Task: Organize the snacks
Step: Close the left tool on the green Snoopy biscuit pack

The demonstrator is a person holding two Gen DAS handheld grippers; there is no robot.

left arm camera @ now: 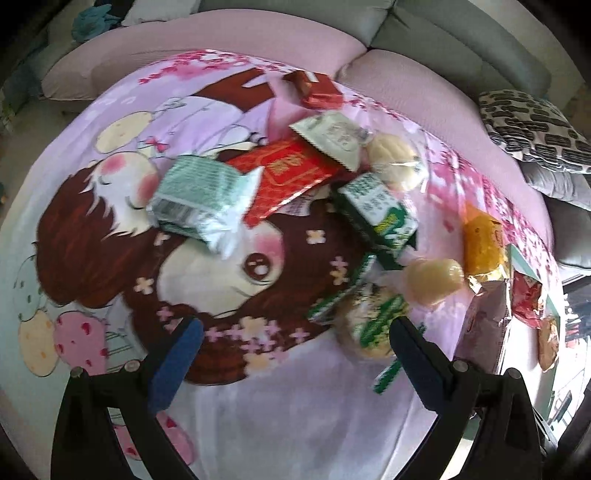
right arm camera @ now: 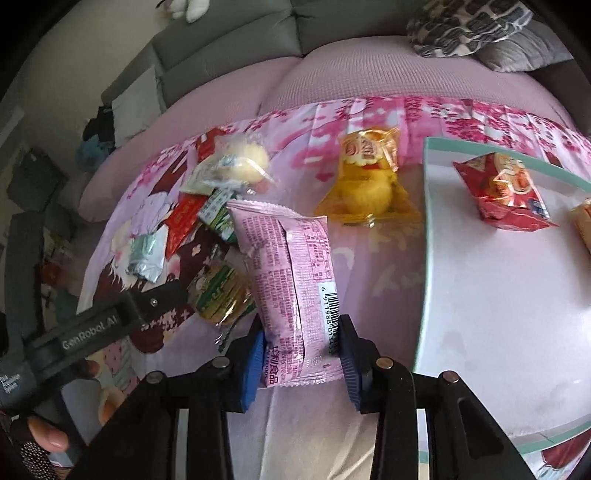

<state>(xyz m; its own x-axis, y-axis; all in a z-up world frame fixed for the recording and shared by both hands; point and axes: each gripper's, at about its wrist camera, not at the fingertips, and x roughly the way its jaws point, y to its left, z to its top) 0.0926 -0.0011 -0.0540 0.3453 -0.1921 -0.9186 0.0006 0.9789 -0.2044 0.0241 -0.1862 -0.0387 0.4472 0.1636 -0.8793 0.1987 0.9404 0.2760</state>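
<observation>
My right gripper (right arm camera: 301,328) is shut on the lower end of a pink snack packet (right arm camera: 288,266), held above the cloth just left of the white tray (right arm camera: 480,314). A red packet (right arm camera: 506,192) lies on that tray. My left gripper (left arm camera: 295,325) stands open over the cartoon cloth with nothing between its fingers. A green-and-white wrapped round snack (left arm camera: 373,325) lies close by its right finger. Further back is a pile: a mint-green packet (left arm camera: 199,199), a red packet (left arm camera: 288,177) and a green carton (left arm camera: 376,214). A yellow packet (right arm camera: 369,184) lies alone near the tray.
The pink cartoon cloth (left arm camera: 110,258) covers a low surface in front of a grey sofa (left arm camera: 424,33) with a patterned cushion (left arm camera: 535,129). In the right wrist view the left gripper's black body (right arm camera: 92,328) and a person's hand (right arm camera: 44,439) show at the lower left.
</observation>
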